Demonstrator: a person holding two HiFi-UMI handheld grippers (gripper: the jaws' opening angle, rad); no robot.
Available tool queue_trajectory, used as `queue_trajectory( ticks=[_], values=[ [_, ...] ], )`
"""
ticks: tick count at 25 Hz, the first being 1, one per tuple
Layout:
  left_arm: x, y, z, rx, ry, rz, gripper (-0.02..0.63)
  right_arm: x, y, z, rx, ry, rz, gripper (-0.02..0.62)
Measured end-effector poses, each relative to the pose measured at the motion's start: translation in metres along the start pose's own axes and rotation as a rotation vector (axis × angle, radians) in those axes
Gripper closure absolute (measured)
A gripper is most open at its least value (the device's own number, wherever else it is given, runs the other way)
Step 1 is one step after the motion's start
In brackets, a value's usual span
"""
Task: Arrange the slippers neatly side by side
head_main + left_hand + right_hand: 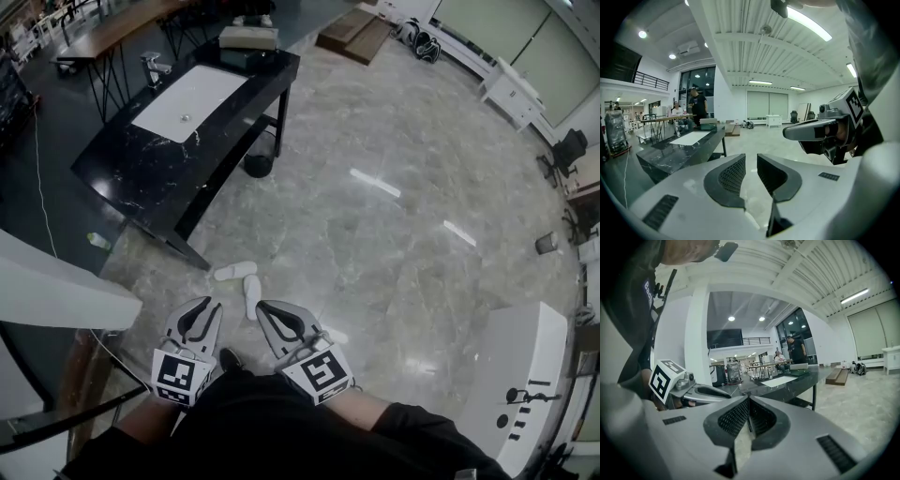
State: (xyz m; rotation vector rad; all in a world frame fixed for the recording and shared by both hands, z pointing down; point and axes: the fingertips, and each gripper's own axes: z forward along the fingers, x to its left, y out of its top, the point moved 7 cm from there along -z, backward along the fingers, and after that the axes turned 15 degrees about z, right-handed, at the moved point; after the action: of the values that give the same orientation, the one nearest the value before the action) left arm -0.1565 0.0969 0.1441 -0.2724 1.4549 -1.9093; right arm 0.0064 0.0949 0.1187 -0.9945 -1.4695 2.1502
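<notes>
Slippers ahead of left tongs, right tongs

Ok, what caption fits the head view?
The left gripper and right gripper held toward two white slippers lying at an angle on the floor.

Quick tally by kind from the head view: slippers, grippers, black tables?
slippers: 2
left gripper, right gripper: 2
table: 1
total: 5
</notes>
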Motion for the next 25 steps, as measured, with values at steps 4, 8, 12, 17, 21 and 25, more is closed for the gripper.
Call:
queue_trajectory(
  ticks=[4,8,12,17,21,25],
  values=[
    [0.008,-0.013,0.011,0.024,-0.012,0.014,0.541,-0.005,-0.002,0.007,0.027,-0.018,0.023,0.595],
    [0.013,-0.027,0.026,0.051,-0.043,0.047,0.523,-0.015,-0.007,0.014,-0.003,-0.037,0.013,0.595],
    [0.017,-0.047,0.044,0.084,-0.075,0.074,0.523,-0.027,-0.014,0.019,-0.006,-0.071,0.022,0.595],
    [0.017,-0.079,0.07,0.129,-0.15,0.101,0.502,-0.04,-0.023,0.028,-0.004,-0.126,0.048,0.595],
    [0.019,-0.104,0.093,0.152,-0.191,0.127,0.502,-0.051,-0.036,0.038,-0.015,-0.147,0.045,0.595],
    [0.015,-0.133,0.121,0.165,-0.22,0.134,0.502,-0.063,-0.057,0.049,-0.002,-0.157,0.044,0.595]
  ],
)
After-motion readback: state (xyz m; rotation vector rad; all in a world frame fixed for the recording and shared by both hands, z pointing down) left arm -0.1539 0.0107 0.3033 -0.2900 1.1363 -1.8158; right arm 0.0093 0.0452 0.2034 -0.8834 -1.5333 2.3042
